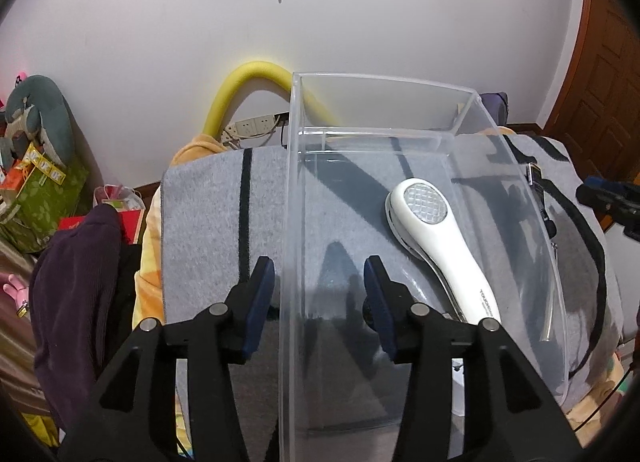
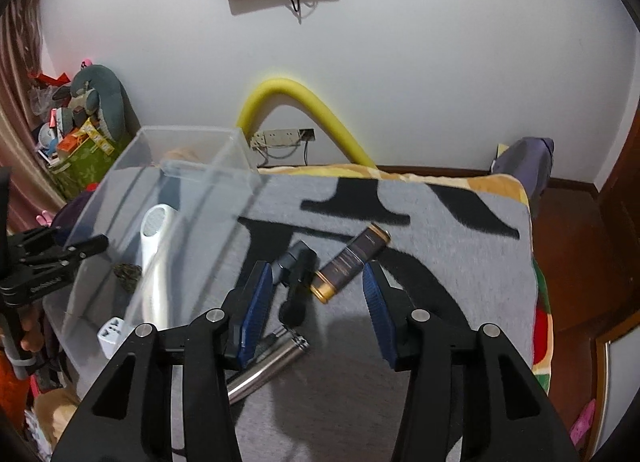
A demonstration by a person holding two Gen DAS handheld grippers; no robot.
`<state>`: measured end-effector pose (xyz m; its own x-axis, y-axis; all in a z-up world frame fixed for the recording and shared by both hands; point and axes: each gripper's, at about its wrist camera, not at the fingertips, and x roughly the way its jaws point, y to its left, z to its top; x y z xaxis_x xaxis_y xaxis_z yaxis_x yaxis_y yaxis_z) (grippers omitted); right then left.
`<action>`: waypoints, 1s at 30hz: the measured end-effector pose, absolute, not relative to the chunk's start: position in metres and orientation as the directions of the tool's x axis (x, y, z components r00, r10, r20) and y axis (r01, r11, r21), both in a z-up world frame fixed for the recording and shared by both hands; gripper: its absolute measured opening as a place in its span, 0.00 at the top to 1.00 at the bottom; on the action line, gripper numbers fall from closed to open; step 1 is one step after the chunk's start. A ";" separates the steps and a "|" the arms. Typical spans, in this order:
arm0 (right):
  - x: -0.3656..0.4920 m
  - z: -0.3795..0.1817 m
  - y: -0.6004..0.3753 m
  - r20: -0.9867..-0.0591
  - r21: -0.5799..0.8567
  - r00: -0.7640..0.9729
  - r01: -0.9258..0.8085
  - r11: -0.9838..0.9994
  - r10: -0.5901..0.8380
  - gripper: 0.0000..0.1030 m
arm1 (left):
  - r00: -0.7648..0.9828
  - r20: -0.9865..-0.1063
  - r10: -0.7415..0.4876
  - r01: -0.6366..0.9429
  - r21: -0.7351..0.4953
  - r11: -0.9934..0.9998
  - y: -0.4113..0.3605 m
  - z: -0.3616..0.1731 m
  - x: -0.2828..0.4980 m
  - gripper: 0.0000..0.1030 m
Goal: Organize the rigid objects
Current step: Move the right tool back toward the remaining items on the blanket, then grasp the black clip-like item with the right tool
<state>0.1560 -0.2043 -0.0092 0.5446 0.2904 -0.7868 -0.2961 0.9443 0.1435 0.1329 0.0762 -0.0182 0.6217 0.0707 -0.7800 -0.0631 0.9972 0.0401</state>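
Note:
A clear plastic bin (image 1: 294, 190) stands on the grey blanket and holds a white handheld device (image 1: 436, 230). My left gripper (image 1: 320, 294) is open, its fingers straddling the bin's left wall. In the right wrist view the bin (image 2: 188, 182) is at the left with the white device (image 2: 154, 238) inside. My right gripper (image 2: 316, 294) is open and empty above a brown and gold cylinder (image 2: 352, 264), a black object (image 2: 298, 276) and a silver metal tube (image 2: 266, 368) lying on the blanket.
A white plug adapter (image 2: 114, 336) lies by the bin's near corner. A yellow foam tube (image 2: 304, 110) arches against the wall. Bags and soft toys (image 1: 36, 166) pile up at the left. The blanket's right edge (image 2: 528, 246) drops to a wooden floor.

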 end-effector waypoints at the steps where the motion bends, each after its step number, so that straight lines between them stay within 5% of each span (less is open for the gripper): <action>1: 0.156 -0.013 -0.204 -0.790 0.148 0.538 -0.297 0.943 0.293 0.58 | 0.622 -0.779 0.073 -0.067 0.040 0.997 0.077 -0.018 0.133 0.53; 13: 0.158 -0.045 -0.188 -0.828 0.128 0.485 -0.326 0.937 0.282 0.61 | 0.579 -0.815 0.022 -0.095 -0.041 0.995 0.091 -0.029 0.136 0.53; 15: 0.160 -0.048 -0.187 -0.831 0.133 0.478 -0.326 0.936 0.284 0.67 | 0.580 -0.814 0.016 -0.086 -0.042 0.995 0.092 -0.031 0.136 0.65; 19: 0.163 -0.053 -0.187 -0.837 0.147 0.464 -0.323 0.935 0.292 0.67 | 0.579 -0.815 0.023 -0.065 -0.019 0.998 0.087 -0.032 0.133 0.69; 24: 0.167 -0.056 -0.181 -0.842 0.144 0.456 -0.326 0.934 0.288 0.70 | 0.576 -0.817 0.026 -0.072 -0.019 0.997 0.088 -0.032 0.132 0.87; 30: 0.167 -0.057 -0.175 -0.843 0.121 0.463 -0.334 0.935 0.274 0.70 | 0.576 -0.817 0.032 -0.081 -0.019 0.997 0.093 -0.032 0.131 0.95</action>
